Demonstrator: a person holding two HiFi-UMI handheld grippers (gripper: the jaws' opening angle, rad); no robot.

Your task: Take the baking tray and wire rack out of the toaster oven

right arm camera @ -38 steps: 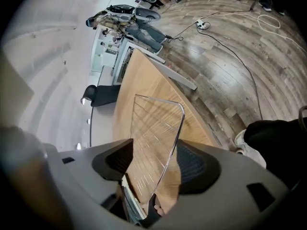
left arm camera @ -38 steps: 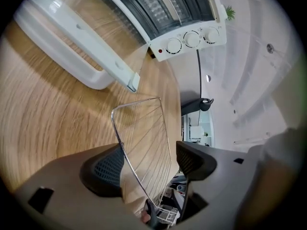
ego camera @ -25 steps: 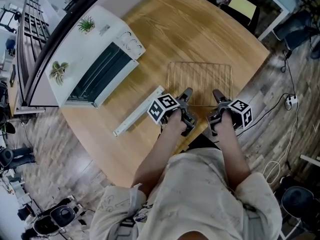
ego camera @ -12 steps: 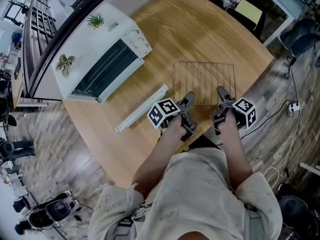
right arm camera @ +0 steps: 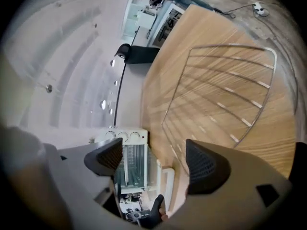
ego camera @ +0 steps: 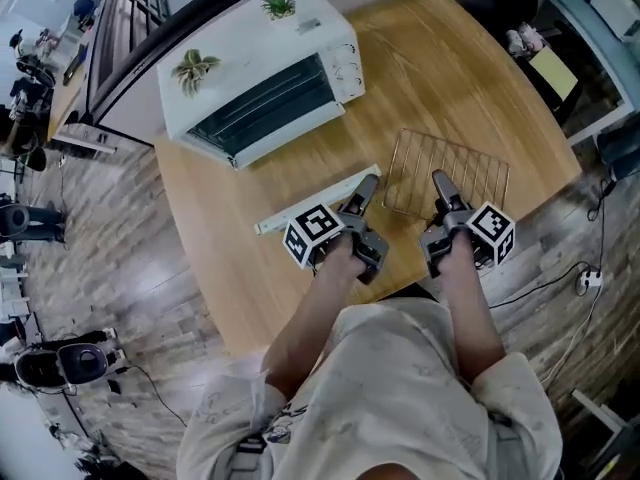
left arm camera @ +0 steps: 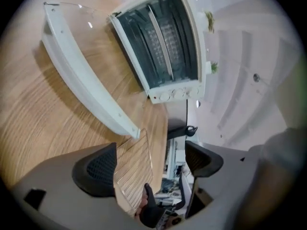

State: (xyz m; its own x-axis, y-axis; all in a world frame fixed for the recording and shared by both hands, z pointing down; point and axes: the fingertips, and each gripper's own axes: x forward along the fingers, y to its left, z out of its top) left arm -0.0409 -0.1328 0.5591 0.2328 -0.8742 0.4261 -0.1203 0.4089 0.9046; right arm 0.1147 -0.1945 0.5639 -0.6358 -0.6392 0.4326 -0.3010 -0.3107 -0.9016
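Down at the near edge of the counter (ego camera: 225,268), both grippers hover side by side. The left gripper (ego camera: 362,190) has its jaws spread wide with nothing between them, its tips just above the near left corner of the wire rack (ego camera: 450,173). The right gripper (ego camera: 440,186) is spread just as wide and also empty, poised over the rack's near edge. The rack lies flat on the wood, clear of the oven. Left of it, the drop-down door (ego camera: 318,200) hangs open, its white handle bar low by the counter. Beyond stands the white toaster oven (ego camera: 250,58), mouth open; whether the baking tray sits inside, I cannot tell.
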